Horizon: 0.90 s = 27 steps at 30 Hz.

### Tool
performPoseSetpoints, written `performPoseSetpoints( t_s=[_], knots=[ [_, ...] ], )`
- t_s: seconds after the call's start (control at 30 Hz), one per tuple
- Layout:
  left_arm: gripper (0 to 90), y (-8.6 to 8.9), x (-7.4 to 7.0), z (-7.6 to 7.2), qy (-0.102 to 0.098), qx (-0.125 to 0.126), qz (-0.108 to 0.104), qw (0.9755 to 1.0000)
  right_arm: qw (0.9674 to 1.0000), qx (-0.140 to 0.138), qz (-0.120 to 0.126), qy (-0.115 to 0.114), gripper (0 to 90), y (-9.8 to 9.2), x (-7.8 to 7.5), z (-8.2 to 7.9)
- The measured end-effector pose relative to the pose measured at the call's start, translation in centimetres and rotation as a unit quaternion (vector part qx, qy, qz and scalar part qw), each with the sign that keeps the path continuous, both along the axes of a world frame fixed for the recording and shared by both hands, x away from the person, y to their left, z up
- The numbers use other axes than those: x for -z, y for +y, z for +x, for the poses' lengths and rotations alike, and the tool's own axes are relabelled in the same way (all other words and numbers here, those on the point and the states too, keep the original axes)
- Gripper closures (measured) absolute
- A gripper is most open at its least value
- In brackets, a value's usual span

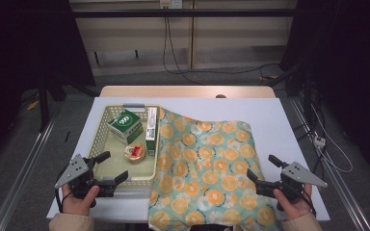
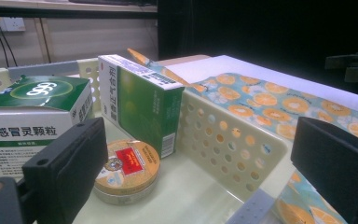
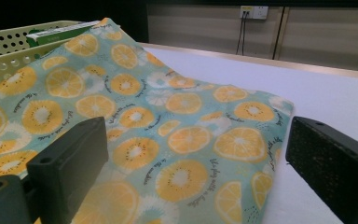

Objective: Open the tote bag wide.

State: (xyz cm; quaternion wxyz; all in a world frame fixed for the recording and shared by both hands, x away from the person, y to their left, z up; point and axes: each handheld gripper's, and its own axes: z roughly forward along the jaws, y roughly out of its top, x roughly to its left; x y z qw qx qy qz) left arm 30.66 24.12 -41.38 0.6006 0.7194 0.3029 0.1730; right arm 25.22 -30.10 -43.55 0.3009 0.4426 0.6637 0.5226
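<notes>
Your right gripper hovers with its jaws wide apart and empty, right at the near right edge of the turquoise cloth printed with orange slices. From there the cloth spreads left and far, its far left corner draped over the pale yellow perforated plastic basket. Your left gripper, equally open and empty, sits at that basket's near rim, so the right one is better placed for the cloth.

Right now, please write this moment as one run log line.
left gripper: open, at basket near rim | right gripper: open, over orange-print cloth | held: nothing | basket: two boxes, round tin
</notes>
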Motion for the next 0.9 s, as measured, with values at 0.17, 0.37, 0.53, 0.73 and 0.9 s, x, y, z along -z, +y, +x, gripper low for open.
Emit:
performPoseSetpoints(
  t_s=[0.17, 0.37, 0.53, 0.73, 0.9],
  knots=[
    [3.4, -0.1, 0.0, 0.1, 0.002, 0.002, 0.003, 1.0000, 1.0000, -0.001, -0.003, -0.001, 6.3, -0.1, -0.2, 0.1],
    [3.4, -0.1, -0.1, 0.1, -0.002, 0.004, 0.008, 1.0000, 0.9998, 0.001, -0.011, 0.015, 6.3, -0.1, -0.6, 0.8],
    [3.4, -0.4, -0.1, 0.0, -0.003, 0.007, 0.011, 0.9999, 0.9992, 0.003, -0.018, 0.035, 6.3, 0.0, -1.0, 2.0],
    [3.4, -0.6, -0.2, -0.1, -0.005, 0.011, 0.014, 0.9998, 0.9973, 0.016, -0.033, 0.064, 8.6, -0.1, -1.3, 3.9],
    [3.4, -1.0, -0.2, -0.2, -0.003, 0.014, 0.013, 0.9998, 0.9934, 0.036, -0.045, 0.099, 10.6, -0.6, -0.7, 7.4]
  ],
)
